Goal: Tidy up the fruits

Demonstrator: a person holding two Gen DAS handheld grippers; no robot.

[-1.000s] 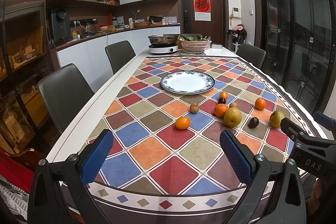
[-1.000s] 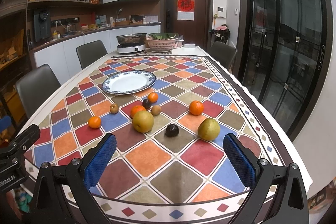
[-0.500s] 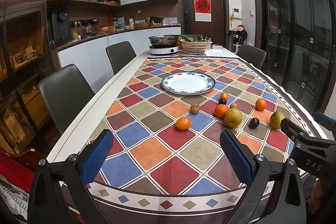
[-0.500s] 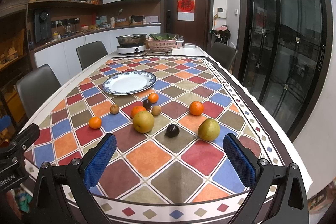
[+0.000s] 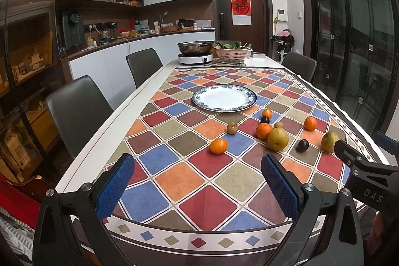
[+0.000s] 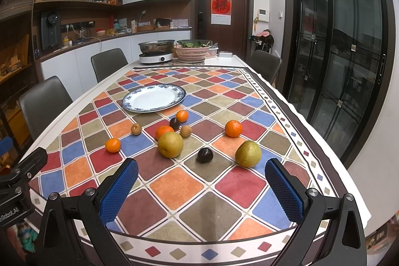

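Note:
Several fruits lie loose on the chequered tablecloth in front of a white plate with a blue rim [image 5: 245, 91] [image 6: 179, 91]. Nearest are a small orange [image 5: 218, 145] [image 6: 112, 145], a yellow pear [image 5: 277, 138] [image 6: 170, 144], a dark plum [image 5: 302, 145] [image 6: 205, 155] and a second pear [image 5: 329, 141] [image 6: 248, 154]. Further back lie more oranges [image 6: 233, 128], two brown kiwis [image 6: 136, 129] and another plum [image 6: 175, 123]. My left gripper [image 5: 197, 187] is open and empty above the table's near edge. My right gripper [image 6: 200, 190] is open and empty, just short of the plum and pears.
A hot plate with a steel pan [image 6: 156, 49] and a pink basket of greens [image 6: 192, 51] stand at the table's far end. Grey chairs [image 5: 77, 111] line the left side, one [image 6: 265, 64] the far right. Glass doors run along the right.

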